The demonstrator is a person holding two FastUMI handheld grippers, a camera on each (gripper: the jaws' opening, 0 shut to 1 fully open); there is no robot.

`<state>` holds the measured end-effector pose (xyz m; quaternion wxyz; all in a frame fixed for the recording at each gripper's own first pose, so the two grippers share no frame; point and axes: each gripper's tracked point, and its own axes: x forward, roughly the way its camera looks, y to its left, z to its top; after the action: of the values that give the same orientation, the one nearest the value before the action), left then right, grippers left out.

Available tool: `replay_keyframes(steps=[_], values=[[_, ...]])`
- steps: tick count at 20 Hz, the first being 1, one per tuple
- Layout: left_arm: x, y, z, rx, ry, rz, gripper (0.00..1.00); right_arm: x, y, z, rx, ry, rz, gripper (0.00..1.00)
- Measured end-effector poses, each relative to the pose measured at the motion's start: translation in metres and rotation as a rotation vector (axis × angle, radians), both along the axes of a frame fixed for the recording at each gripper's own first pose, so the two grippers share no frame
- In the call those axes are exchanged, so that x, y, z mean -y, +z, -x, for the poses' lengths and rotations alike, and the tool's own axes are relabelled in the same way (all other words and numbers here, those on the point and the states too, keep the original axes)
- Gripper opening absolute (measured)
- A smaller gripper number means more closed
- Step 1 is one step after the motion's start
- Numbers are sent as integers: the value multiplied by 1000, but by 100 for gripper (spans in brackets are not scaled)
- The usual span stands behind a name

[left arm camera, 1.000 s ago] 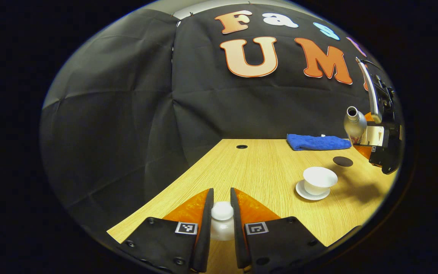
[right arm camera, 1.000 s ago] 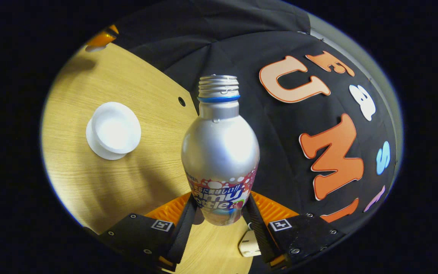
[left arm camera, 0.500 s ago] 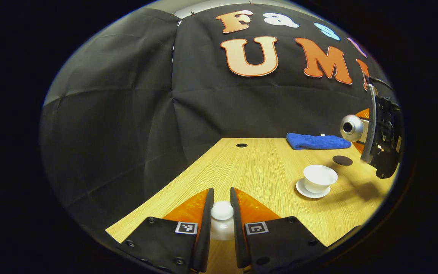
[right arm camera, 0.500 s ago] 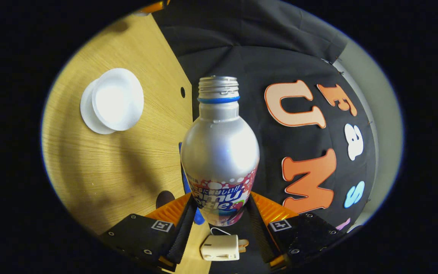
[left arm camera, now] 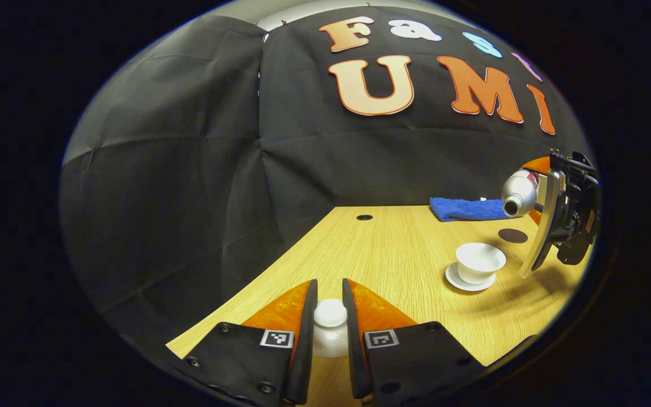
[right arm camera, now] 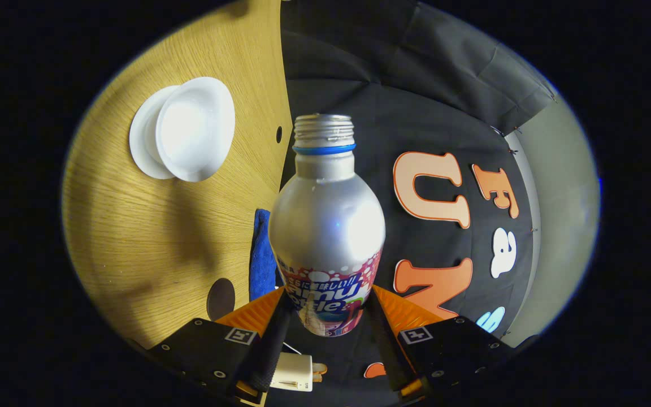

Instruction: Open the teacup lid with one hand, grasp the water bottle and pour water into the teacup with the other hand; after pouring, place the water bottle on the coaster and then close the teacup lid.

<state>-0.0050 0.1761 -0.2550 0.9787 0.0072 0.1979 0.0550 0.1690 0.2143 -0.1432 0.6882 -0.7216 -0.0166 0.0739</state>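
2 steps down I'd say: left gripper (left arm camera: 330,316) clamps the lid (left arm camera: 330,312), right gripper (right arm camera: 325,322) grips the water bottle (right arm camera: 326,226) tipped beside the open teacup (left arm camera: 480,262). Pouring, coaster (left arm camera: 512,236) drop, relidding left.

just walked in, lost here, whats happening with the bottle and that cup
A person works two hand-held grippers at a wooden table. The left gripper is shut on the lid, held off to the side, so the teacup sits open on its saucer. The right gripper is shut on the uncapped bottle, tipped on its side with the mouth toward the teacup. No water is visible flowing. The dark coaster and blue cloth lie beyond.
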Motion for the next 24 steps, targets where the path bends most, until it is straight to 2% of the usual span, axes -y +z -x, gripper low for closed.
replay_keyframes(steps=[8,12,13,15,24], values=[[5,-3,2,-5,-12,12,32,-4,10,-6,81,34,123,77],[3,-5,3,-12,-7,9,31,-3,16,-9,114,38,149,77],[2,-4,3,-10,-8,9,28,-3,18,-11,124,36,154,77],[2,-4,4,-8,-9,9,32,-1,21,-16,138,36,158,77],[1,-6,5,-10,-10,12,31,-10,44,-26,192,67,183,77]])
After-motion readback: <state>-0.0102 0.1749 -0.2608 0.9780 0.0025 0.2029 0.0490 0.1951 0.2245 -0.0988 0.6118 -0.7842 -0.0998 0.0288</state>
